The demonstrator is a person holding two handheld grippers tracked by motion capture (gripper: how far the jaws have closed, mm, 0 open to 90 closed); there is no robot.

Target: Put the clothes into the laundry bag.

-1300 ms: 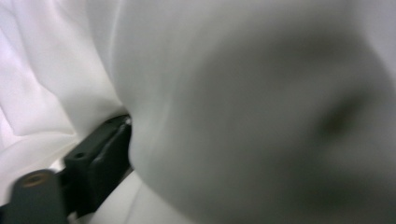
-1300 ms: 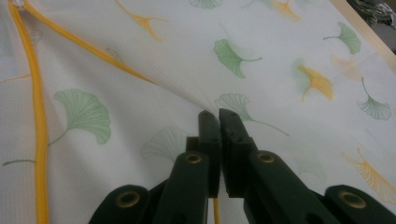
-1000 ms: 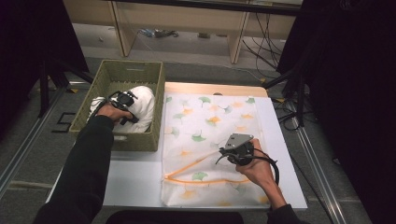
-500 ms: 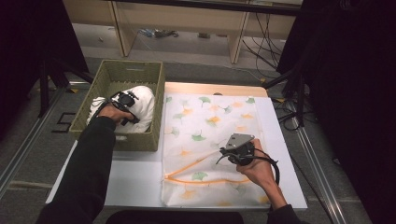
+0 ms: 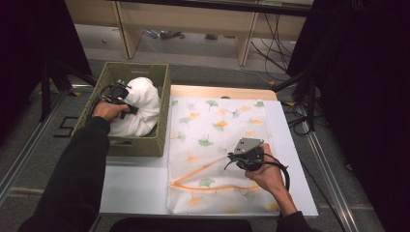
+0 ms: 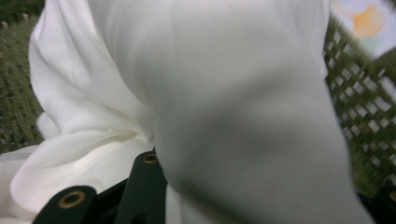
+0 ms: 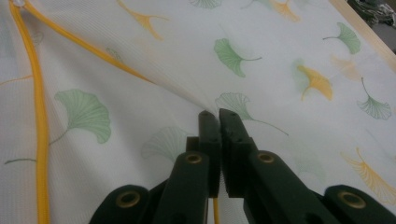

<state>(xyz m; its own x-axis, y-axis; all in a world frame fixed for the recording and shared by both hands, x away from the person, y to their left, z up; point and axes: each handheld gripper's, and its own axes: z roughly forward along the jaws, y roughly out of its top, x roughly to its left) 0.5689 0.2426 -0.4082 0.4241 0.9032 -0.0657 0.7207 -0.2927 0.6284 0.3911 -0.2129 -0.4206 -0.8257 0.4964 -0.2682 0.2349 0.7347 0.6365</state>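
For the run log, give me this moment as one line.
left gripper: on white cloth in basket | right gripper: shut on laundry bag by orange zipper

The bag (image 5: 217, 145) at the centre of the high view is white mesh printed with green and orange ginkgo leaves, edged by a yellow-orange zip (image 7: 39, 121) that runs down the left of the right gripper view. The cloth (image 5: 138, 104) at upper left is plain white. It lies in a basket (image 5: 140, 144) of olive-green weave. Both grippers are black: the left gripper (image 5: 117, 92) at upper left, the right gripper (image 7: 218, 116) with brass-coloured rivets and a grey plate on top. The table (image 5: 135, 179) is white with a pale wood edge at its top. The sleeves are black.
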